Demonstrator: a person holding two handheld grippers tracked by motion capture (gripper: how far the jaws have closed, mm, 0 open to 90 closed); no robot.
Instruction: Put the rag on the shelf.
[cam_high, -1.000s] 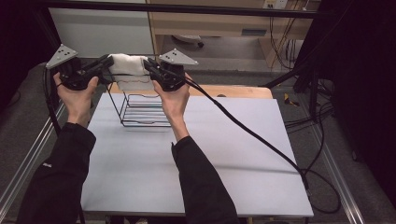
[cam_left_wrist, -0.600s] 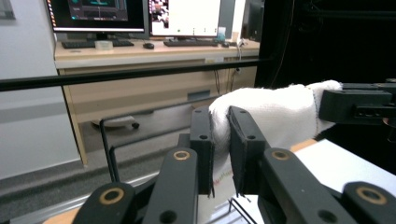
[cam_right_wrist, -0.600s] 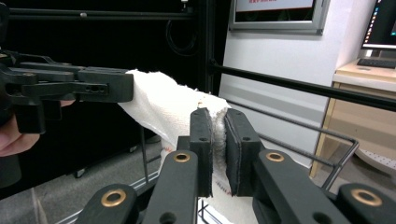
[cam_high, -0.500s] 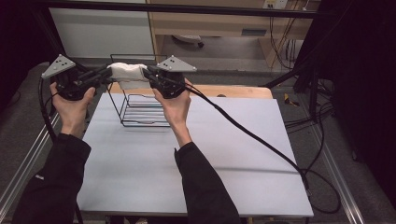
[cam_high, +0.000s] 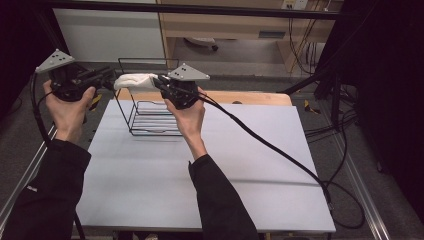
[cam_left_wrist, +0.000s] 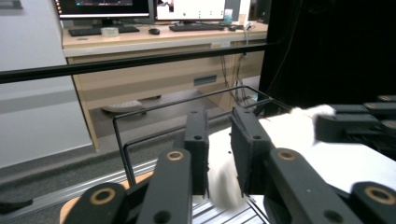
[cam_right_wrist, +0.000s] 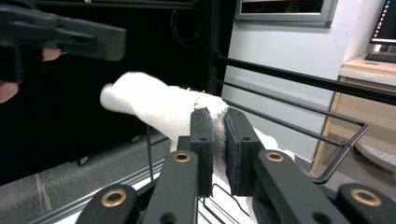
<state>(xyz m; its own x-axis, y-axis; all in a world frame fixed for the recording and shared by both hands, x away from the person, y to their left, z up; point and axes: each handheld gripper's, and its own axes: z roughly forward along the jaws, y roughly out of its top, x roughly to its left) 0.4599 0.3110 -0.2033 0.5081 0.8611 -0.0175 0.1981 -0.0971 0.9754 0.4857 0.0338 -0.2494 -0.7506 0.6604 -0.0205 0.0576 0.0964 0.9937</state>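
A white cloth (cam_high: 134, 80) is stretched between my two grippers, in the air over a black wire basket (cam_high: 155, 107) at the back left of the white table (cam_high: 250, 150). My left gripper (cam_high: 107, 79) is shut on the cloth's left end, and in the left gripper view the cloth (cam_left_wrist: 219, 177) sits pinched between its jaws (cam_left_wrist: 222, 140). My right gripper (cam_high: 159, 82) is shut on the other end, its jaws (cam_right_wrist: 217, 128) pressing a fold of the cloth (cam_right_wrist: 159, 105). Each gripper view shows the other gripper (cam_left_wrist: 355, 126) (cam_right_wrist: 70, 35) farther off.
The basket's top rim (cam_left_wrist: 154, 109) runs just below the cloth. A thick black cable (cam_high: 260, 142) trails from the right gripper across the table to the right edge. A black frame bar (cam_high: 200, 9) crosses the back, with a wooden desk (cam_left_wrist: 140, 37) behind it.
The cloth was a thicker bundle with a part sagging toward the basket; now it is drawn out thin and long. The left gripper sits slightly farther left.
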